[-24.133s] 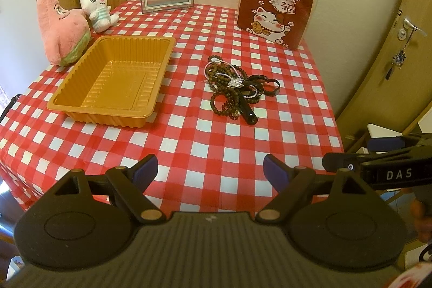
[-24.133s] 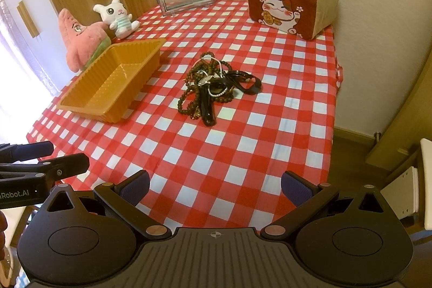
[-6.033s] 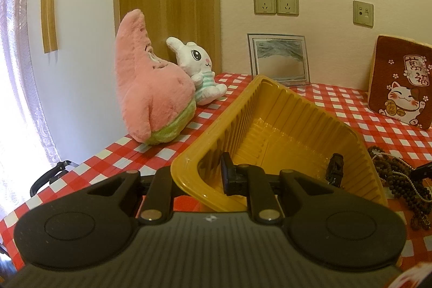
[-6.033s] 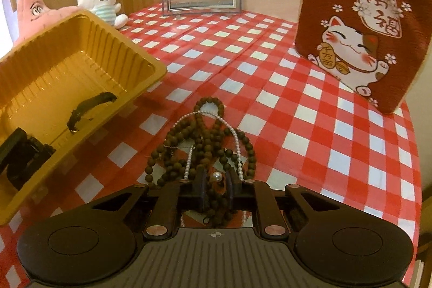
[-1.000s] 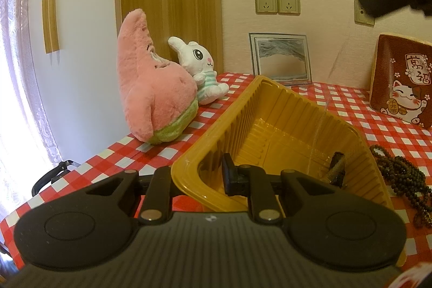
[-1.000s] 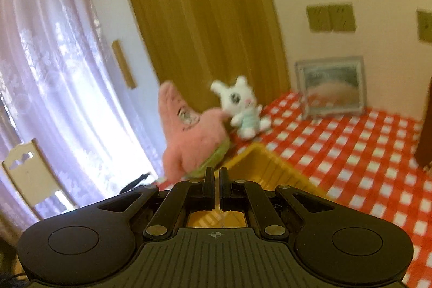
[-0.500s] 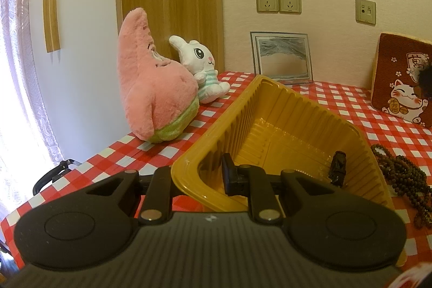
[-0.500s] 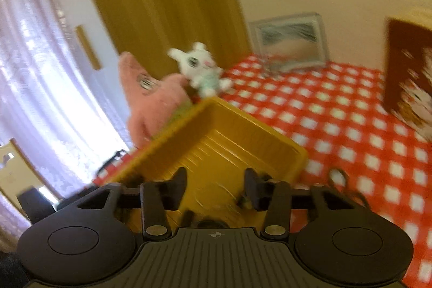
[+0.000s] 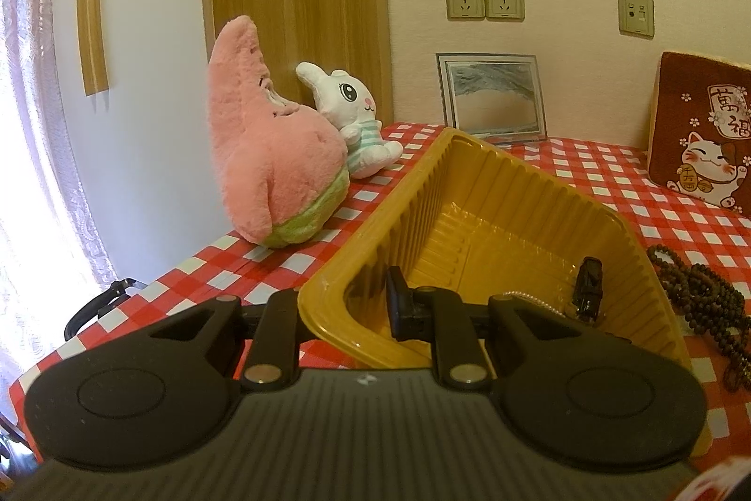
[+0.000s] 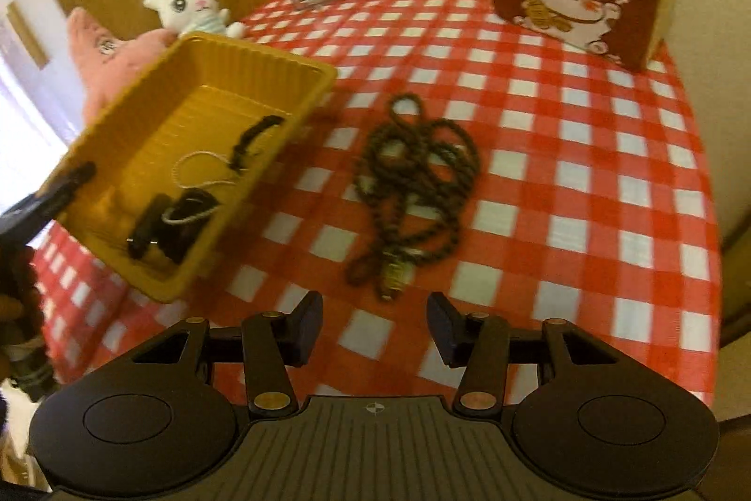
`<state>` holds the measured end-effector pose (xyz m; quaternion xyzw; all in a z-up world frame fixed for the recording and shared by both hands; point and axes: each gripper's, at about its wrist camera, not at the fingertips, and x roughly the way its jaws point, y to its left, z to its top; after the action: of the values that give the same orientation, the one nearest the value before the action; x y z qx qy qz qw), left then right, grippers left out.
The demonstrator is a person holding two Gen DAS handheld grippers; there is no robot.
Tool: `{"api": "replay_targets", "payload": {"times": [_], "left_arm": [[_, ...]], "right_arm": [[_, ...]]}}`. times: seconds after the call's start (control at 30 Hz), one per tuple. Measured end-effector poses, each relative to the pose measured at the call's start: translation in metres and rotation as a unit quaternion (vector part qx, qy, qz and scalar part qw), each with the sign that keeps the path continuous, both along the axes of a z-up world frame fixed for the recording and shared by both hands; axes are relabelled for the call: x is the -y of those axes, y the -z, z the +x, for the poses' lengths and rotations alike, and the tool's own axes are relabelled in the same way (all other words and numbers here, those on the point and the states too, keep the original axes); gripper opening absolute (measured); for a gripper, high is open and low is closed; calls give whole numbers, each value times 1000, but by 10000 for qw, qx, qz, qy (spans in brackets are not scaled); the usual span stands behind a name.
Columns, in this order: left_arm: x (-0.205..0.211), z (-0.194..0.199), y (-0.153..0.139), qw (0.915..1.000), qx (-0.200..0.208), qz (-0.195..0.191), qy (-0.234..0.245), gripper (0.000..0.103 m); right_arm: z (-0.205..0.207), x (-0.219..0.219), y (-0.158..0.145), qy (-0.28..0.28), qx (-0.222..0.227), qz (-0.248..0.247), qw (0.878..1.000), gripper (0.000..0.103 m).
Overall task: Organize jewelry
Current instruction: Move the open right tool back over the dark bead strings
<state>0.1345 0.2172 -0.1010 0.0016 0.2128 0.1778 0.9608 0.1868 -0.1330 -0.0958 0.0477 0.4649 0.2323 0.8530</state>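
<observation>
While your left tool (image 9: 347,308) pinches the tilted yellow tray's (image 10: 263,55) rim, your half-open, empty right tool (image 10: 374,329) nears the tangled bead strands (image 10: 413,181) on the surface; 1 snagged loop could drag the rest.

Tilted yellow tray (image 10: 300,66); brown beads (image 10: 413,181) beside, seemingly tangled.

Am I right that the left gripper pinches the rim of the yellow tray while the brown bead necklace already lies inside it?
Not quite. The left gripper does pinch the yellow tray, but the brown bead necklace lies on the checkered tablecloth beside it, as the right wrist view shows.
</observation>
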Motion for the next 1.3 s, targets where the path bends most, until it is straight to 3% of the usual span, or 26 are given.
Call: {"api": "replay_targets", "payload": {"times": [1.13,1.3], "left_arm": [[1,-1,0,10000,-30,1,-48,17],[1,-1,0,10000,-28,8,-48,17]], "right_arm": [[11,-21,13,-380,155,-156,9990,49],[14,-22,26,-394,157,-236,9988,30]]}}
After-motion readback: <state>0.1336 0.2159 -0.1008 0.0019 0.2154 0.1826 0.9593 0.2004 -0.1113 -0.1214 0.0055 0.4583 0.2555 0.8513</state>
